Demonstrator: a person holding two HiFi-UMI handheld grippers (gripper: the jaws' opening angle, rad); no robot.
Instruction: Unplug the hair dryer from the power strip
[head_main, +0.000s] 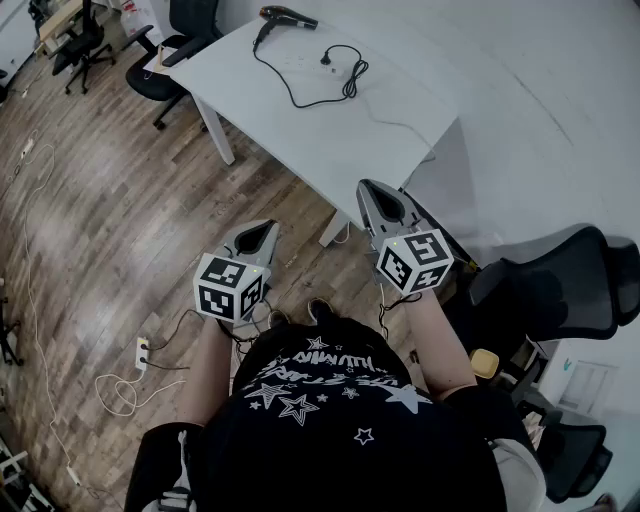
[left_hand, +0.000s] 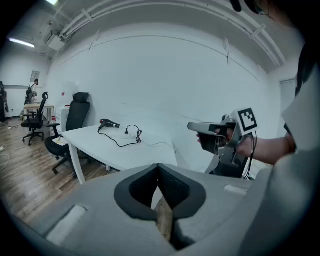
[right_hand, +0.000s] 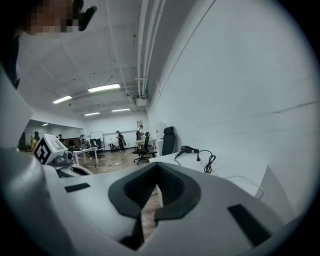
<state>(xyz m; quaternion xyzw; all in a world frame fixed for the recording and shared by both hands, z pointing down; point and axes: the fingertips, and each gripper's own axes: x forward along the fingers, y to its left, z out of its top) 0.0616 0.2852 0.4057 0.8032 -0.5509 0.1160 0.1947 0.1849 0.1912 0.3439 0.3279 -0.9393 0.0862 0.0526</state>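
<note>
Left gripper (head_main: 262, 232) is clamped shut with nothing in it; in the left gripper view the two dark pads meet at the tip of the left gripper (left_hand: 158, 172) and you just see floor behind them. Same deal with the right gripper (head_main: 375, 195): jaws pressed together, empty, and the right gripper view shows it from behind (right_hand: 157, 172) with nothing between the pads. Both are held out in front of the person, well short of the white table (head_main: 330, 140), left one tipped down a bit more than the right.

The black hair dryer (head_main: 288, 17) is lying on its side at the far end of that table, well away from either gripper (you can spot it in both gripper views too, (left_hand: 108, 123) and (right_hand: 189, 149)). Its black cord (head_main: 300, 98) snakes back across the tabletop and loops up, and the plug (head_main: 325, 59) is lying loose on the table next to the loop.

Down on the wood floor (head_main: 100, 200), off to the person's left, there's a small white power strip (head_main: 142, 352) with thin cables running from it. A black office chair (head_main: 560, 290) sits to the person's right.
</note>
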